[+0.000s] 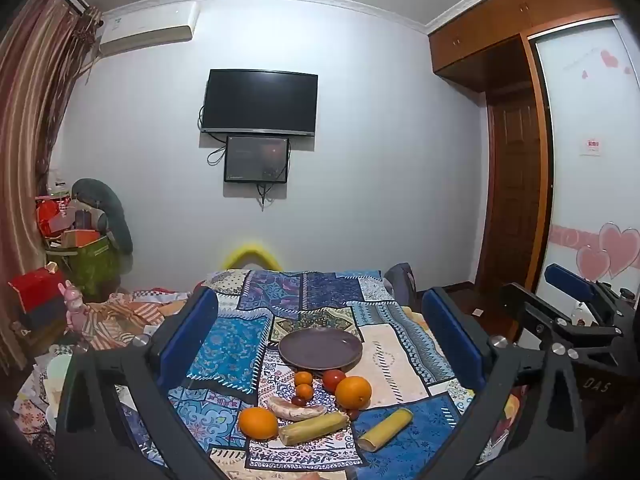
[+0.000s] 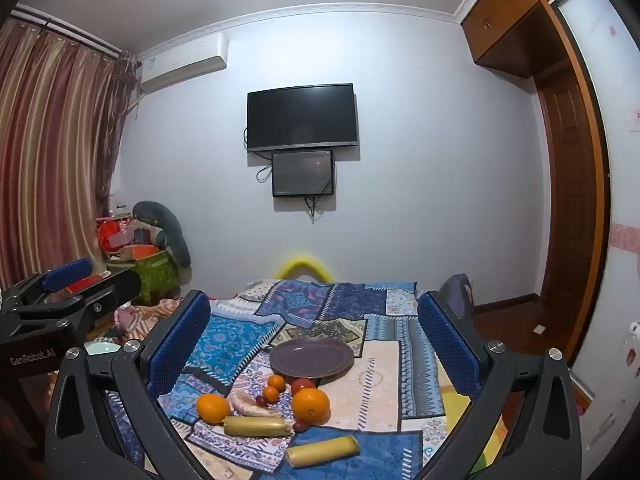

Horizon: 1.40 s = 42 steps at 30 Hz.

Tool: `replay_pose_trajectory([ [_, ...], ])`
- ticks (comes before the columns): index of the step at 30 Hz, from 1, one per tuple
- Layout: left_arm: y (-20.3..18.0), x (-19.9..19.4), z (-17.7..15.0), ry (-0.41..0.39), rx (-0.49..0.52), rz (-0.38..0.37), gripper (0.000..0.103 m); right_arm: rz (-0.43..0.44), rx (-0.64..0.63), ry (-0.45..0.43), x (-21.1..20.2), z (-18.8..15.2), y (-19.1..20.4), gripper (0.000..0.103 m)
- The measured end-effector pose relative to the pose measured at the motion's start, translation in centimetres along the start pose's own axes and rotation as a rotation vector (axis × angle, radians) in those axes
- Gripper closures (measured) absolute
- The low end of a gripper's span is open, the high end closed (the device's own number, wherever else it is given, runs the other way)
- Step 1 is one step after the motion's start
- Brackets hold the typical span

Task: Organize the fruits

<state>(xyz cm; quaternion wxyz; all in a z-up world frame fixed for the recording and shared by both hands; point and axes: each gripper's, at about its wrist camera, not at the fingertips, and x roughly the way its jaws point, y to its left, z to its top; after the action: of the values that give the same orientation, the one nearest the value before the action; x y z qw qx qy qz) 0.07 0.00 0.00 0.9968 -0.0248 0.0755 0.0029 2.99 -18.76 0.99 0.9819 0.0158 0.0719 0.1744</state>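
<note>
Fruits lie clustered on a patchwork-covered surface [image 1: 224, 344] just in front of one empty purple plate [image 1: 320, 349]: two large oranges [image 1: 353, 392], two small tangerines [image 1: 303, 378], one red tomato [image 1: 333, 380], one pale sweet potato [image 1: 295, 409] and two yellow corn pieces [image 1: 313, 429]. Left hand-held gripper [image 1: 320, 344] and right hand-held gripper [image 2: 314, 348] hover above them, both spread wide with nothing between their blue pads.

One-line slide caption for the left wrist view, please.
Open left gripper hovers over empty purple plate, oranges and corn on patchwork cloth.
</note>
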Motion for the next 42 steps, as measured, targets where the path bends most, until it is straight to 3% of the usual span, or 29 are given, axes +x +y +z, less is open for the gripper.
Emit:
replay_pose_trajectory([
  [42, -0.2, 0.19, 0.01, -0.015, 0.012, -0.026, 0.0, 0.001, 0.008, -0.006, 0.15, -0.14, 0.16, 0.0],
])
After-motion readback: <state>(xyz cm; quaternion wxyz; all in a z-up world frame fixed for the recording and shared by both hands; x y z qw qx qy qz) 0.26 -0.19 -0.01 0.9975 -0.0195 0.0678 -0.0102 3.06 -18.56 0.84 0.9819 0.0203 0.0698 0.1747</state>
